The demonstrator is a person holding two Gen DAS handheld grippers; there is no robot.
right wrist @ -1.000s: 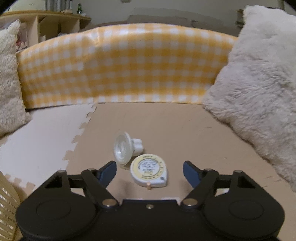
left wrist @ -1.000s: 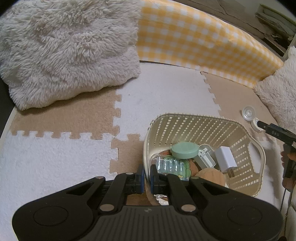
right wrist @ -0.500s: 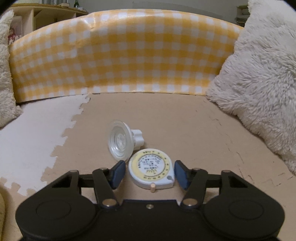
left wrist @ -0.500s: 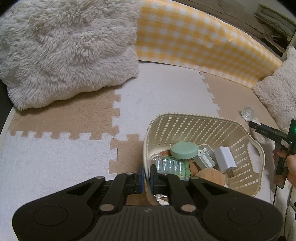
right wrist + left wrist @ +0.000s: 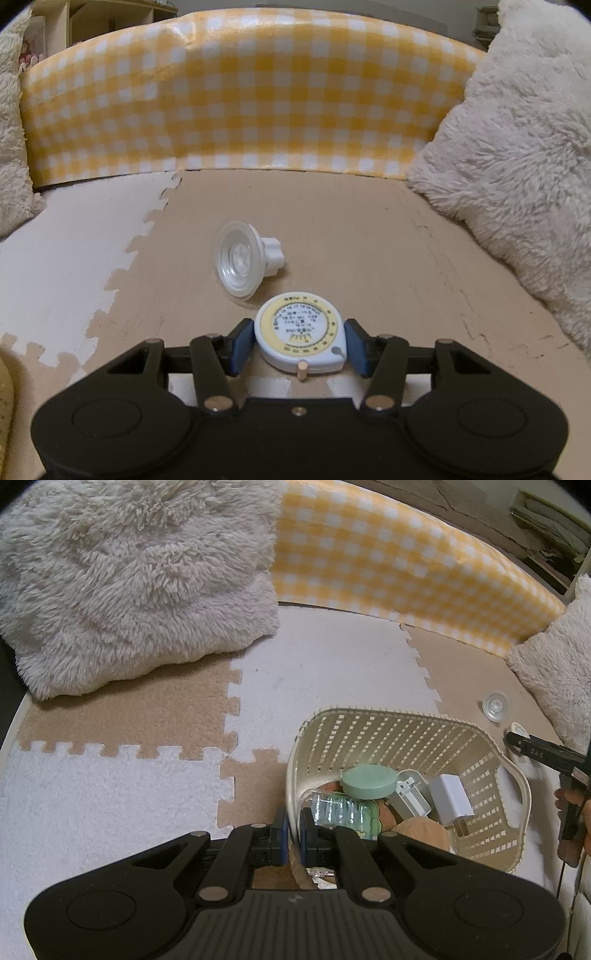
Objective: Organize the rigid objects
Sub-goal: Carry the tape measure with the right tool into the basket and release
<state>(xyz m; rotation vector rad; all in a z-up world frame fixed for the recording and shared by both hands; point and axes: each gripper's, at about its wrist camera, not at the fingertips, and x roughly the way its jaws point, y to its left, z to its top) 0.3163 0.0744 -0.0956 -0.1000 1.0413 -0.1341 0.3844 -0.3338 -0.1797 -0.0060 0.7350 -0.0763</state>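
Several items already sit in the basket [image 5: 480,738], its rim pinched by the left tongs [image 5: 291,827]; right tongs [image 5: 300,341] clamp the tape measure [image 5: 301,338], leaving the clear plastic fitting [image 5: 247,262] outside.

Round tape measure [image 5: 301,339], flat on mat [image 5: 369,258]

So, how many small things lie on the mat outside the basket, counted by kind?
Round tape measure: 1
Clear plastic piece: 1
Total: 2, the basket not counted.
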